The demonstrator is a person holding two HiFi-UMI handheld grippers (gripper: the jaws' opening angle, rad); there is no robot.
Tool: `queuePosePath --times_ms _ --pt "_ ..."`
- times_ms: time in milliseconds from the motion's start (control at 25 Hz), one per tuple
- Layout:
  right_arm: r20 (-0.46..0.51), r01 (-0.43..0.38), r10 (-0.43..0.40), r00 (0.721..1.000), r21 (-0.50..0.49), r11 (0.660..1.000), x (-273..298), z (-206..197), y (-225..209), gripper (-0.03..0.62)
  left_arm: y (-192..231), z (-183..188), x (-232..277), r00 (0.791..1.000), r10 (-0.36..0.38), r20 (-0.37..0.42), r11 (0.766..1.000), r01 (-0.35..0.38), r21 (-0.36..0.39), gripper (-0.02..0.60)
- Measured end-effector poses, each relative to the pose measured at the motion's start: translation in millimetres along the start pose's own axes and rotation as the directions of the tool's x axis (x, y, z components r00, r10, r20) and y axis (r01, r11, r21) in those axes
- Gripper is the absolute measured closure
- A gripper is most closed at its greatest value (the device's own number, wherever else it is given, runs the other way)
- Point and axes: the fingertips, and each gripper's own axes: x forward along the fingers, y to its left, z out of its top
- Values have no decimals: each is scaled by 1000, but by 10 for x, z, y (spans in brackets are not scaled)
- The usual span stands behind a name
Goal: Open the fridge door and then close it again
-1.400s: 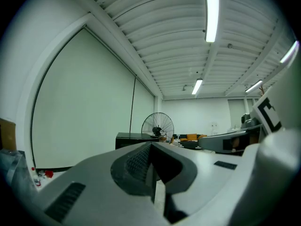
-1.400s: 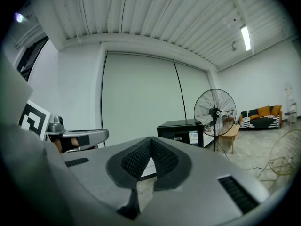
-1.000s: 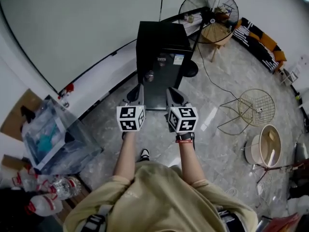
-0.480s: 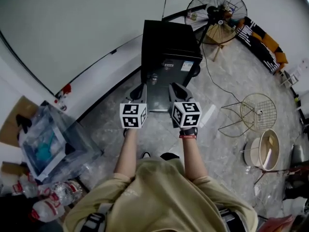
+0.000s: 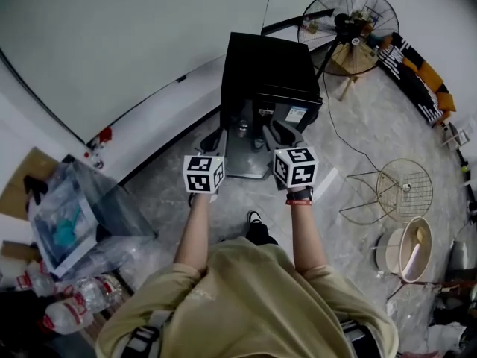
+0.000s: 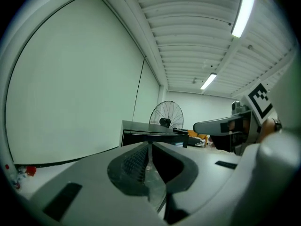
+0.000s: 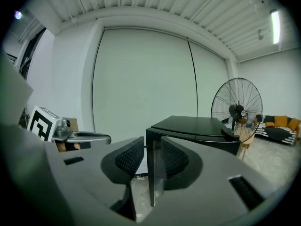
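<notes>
Left claw (image 5: 215,136): closed, its two jaws met tip to tip with nothing between them; it sat left of centre in the head view, held out level just in front of the fridge.
Right claw (image 5: 273,128): open, its jaws having just been opening; the ribbed pads (image 7: 129,157) stood apart with a narrow gap and pressed on nothing.
Gap of the right claw: in the right gripper view the fridge's near upright edge lined up with it; whether that edge lay between the pads or beyond them could not be told.
Fridge (image 5: 270,60): small black cabinet on the floor (image 5: 350,148), upper centre of the head view, back against the white wall (image 5: 112,43); stickers showed on its front, and the door looked shut.
Claws together: side by side, apart from each other, both pointing at the fridge front.
Person (image 5: 238,304): stood at the bottom centre of the head view in a tan top, both arms stretched forward.
Fan (image 5: 347,19): large round standing fan, upper right, just behind the fridge.
Plastic box (image 5: 74,215): clear, at the left edge, well apart from the fridge.
</notes>
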Motion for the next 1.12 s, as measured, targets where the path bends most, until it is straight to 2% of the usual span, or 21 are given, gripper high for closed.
queuePosePath --times_ms 280,560,840,1000,1120 --pt "-92 -99 86 992 -150 984 482 86 -398 450 145 -20 511 999 39 -38 999 -40 -26 516" --pt "-240 -232 156 958 -332 914 998 20 -727 406 224 -236 872 992 40 -118 997 -47 -58 472" --pt "-366 -380 217 905 -468 797 1489 -43 -828 373 417 -423 1069 986 57 -159 993 -73 -92 446" --pt "-443 -479 257 859 -515 711 1678 -113 -781 359 480 -485 1140 982 60 -180 993 -77 -90 425" --pt "-489 -519 247 836 -562 644 1788 -174 -753 361 520 -538 1163 980 50 -193 995 -66 -78 402"
